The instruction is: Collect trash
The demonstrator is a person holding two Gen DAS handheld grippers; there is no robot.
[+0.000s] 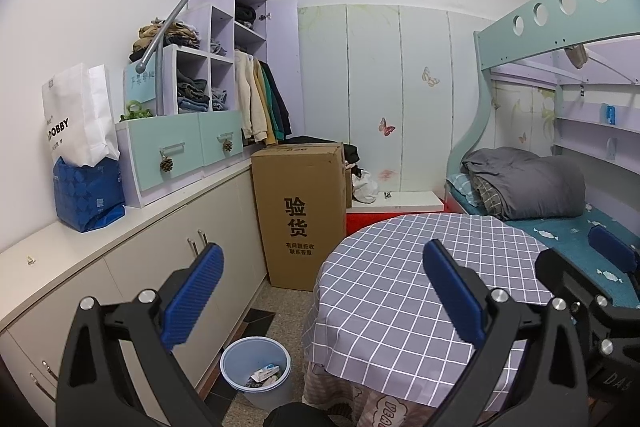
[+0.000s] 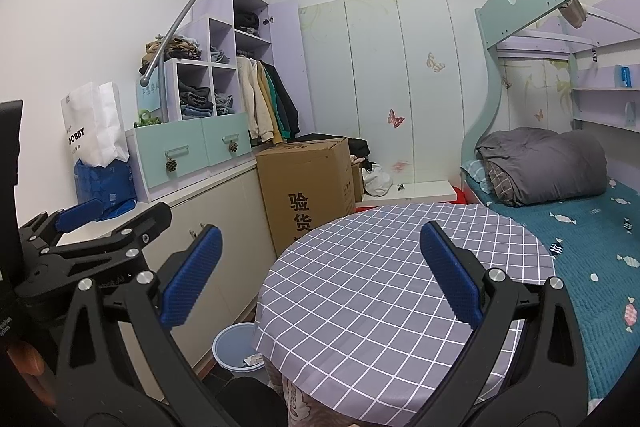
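Both grippers up above the round table (image 1: 400, 287), which wears a grey checked cloth; nothing lies on the cloth in either view.

Left gripper (image 1: 324, 291): blue pads spread wide, nothing between them; it hangs over the table's left edge, aimed at the cardboard box (image 1: 300, 211).

Right gripper (image 2: 320, 273): pads spread wide too, empty; it sits over the middle of the cloth. Each gripper shows in the other's camera, side by side, not touching.

Trash (image 1: 264, 375): a few wrappers and bits of paper already in the blue bin (image 1: 256, 371); bin stands on the floor between the table's left side and the low cabinet (image 1: 180, 267), just in front of the box. From the right wrist only the bin's rim and one scrap show; the rest is hidden behind the table edge.

Small pale scrap (image 1: 30, 260) on the cabinet top, far left; too small to tell what it is.

Also on the cabinet: blue bag (image 1: 88, 195) with a white paper bag (image 1: 78, 115) behind it, touching; drawer unit (image 1: 180, 151) just beside them.

Bed (image 2: 580, 247) right of the table, grey quilt (image 2: 540, 167) bundled at its head.
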